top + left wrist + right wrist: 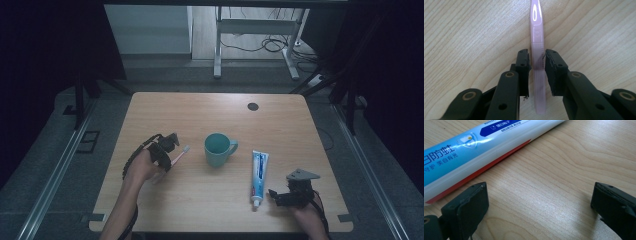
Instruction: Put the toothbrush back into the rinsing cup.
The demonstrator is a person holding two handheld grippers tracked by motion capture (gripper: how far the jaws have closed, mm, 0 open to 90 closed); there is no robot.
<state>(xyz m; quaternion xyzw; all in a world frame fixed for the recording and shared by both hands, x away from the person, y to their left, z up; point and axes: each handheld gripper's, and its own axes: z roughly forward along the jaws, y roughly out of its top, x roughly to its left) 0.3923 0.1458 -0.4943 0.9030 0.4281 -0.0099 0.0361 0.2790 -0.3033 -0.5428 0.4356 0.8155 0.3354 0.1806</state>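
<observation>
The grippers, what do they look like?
Both are black. The left gripper has two chunky jaws with flat dark pads and round brass-coloured rivets. The right gripper carries a grey three-cornered plate on top. Black cables trail along both forearms, which have no sleeves.

Left tool (537, 72) nearly closed; right tool (539, 207) gapes wide.

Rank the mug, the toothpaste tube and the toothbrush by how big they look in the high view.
1. Toothpaste tube, longest.
2. Mug, shorter but bulkier, so the top two are close.
3. Toothbrush, thinnest, partly hidden by the left claw.
</observation>
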